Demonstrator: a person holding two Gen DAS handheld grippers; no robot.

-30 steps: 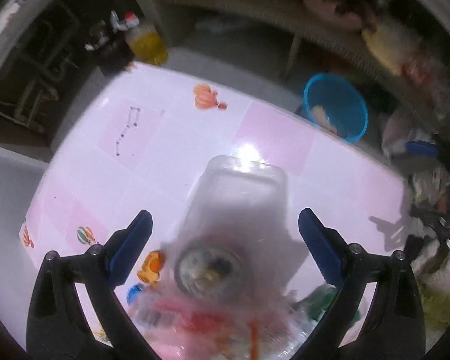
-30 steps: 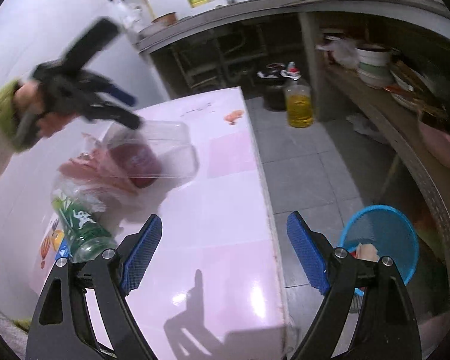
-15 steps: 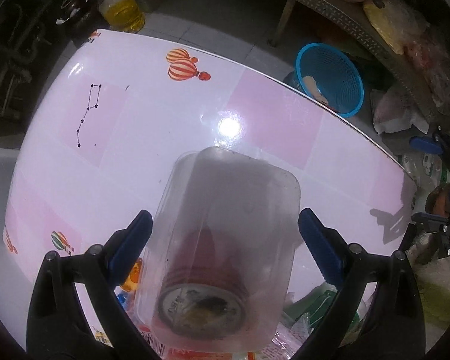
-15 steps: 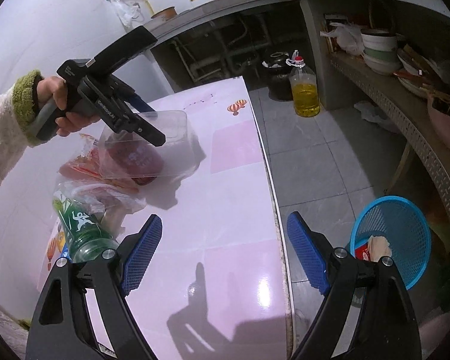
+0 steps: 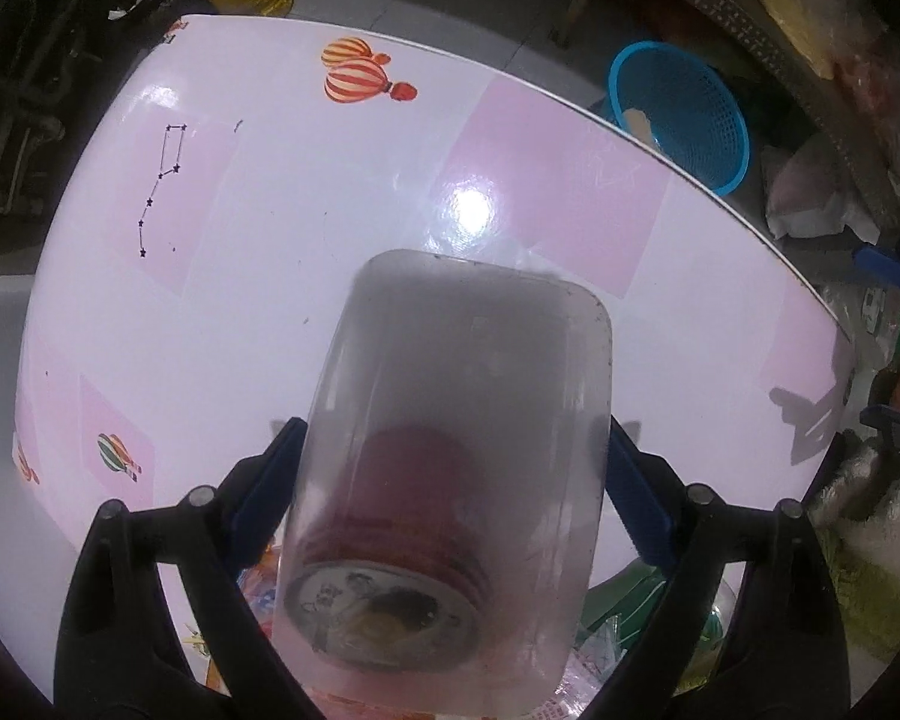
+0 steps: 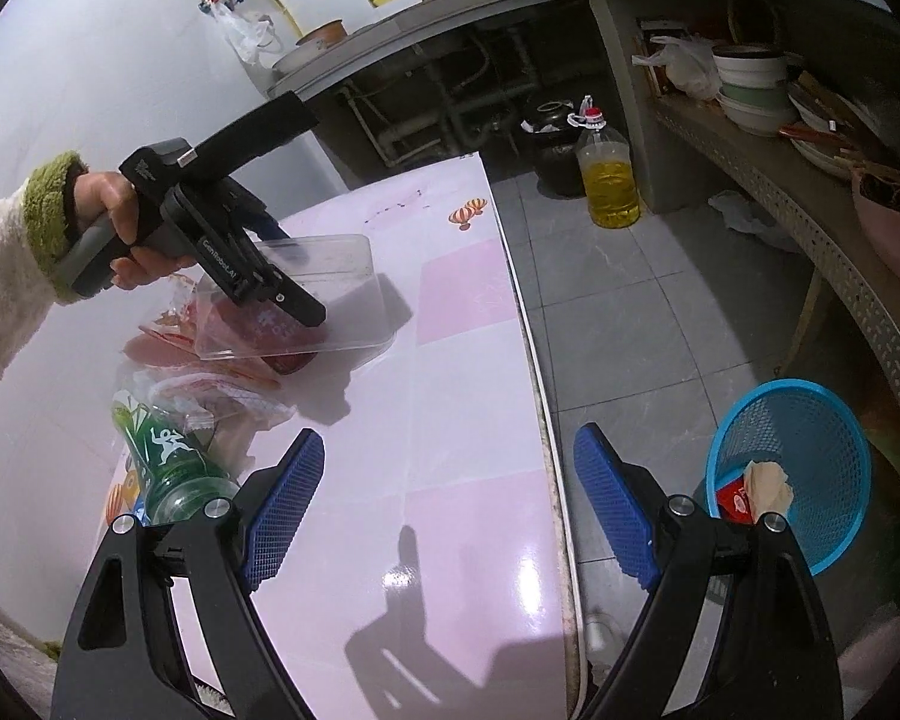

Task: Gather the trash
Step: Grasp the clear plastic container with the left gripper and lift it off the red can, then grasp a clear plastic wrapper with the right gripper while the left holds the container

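My left gripper point(image 5: 450, 474) is shut on a clear plastic food container point(image 5: 462, 420), its blue pads pressing both long sides. The container point(image 6: 330, 300) hangs tilted just above the pink table point(image 6: 450, 420). Beneath it lies a red round tin point(image 5: 390, 570) among red wrappers point(image 6: 198, 360). A green plastic bottle point(image 6: 168, 462) lies near the table's front left. My right gripper point(image 6: 444, 504) is open and empty over the table's right edge. A blue mesh trash basket point(image 6: 810, 450) stands on the floor to the right and holds a few scraps; it also shows in the left wrist view point(image 5: 690, 120).
A bottle of yellow oil point(image 6: 612, 180) and a dark jar point(image 6: 549, 144) stand on the tiled floor beyond the table. A shelf point(image 6: 810, 180) with bowls runs along the right. The wall borders the table's left side.
My left gripper has closed onto the clear container and moved lower over the trash pile. My right gripper has stayed open and nearly still.
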